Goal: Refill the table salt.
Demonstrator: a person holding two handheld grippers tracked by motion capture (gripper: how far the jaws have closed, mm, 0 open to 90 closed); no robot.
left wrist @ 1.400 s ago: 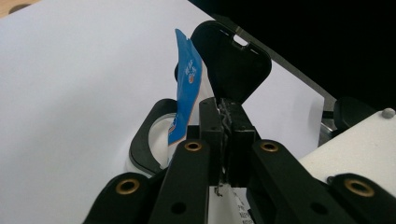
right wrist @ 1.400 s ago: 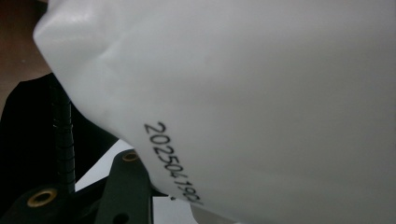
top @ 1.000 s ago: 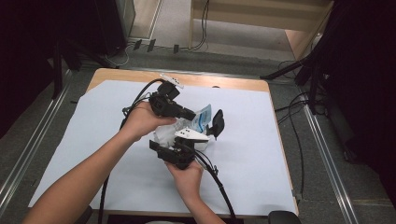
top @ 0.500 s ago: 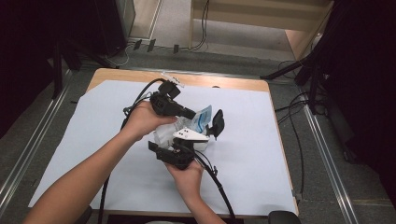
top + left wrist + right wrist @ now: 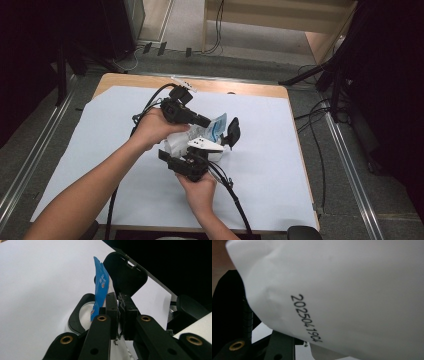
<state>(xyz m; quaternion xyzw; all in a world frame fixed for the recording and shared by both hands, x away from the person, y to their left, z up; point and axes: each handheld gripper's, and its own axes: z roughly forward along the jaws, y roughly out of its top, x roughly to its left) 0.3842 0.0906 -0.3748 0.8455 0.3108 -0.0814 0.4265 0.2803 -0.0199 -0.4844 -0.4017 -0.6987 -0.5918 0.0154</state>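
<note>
A white and blue soft pouch (image 5: 216, 128) is held up over the middle of the table between both grippers. Its black flip lid (image 5: 232, 131) stands open beside a black ring opening (image 5: 77, 317). My left gripper (image 5: 206, 121) comes in from the upper left. Its jaws (image 5: 119, 296) are shut on a thin edge of the pouch (image 5: 100, 287), in front of the lid (image 5: 125, 275). My right gripper (image 5: 194, 151) grips the pouch's white lower part from below. The pouch (image 5: 342, 290) with its printed date code lies against one finger (image 5: 229, 312). These jaws have just been closing on it.
A pale sheet (image 5: 100, 150) covers the wooden table (image 5: 240, 89). A small white item (image 5: 182, 82) lies at the back edge. Black cables (image 5: 235, 200) trail from both grippers toward the front. Metal rails and dark stands flank the table on the floor.
</note>
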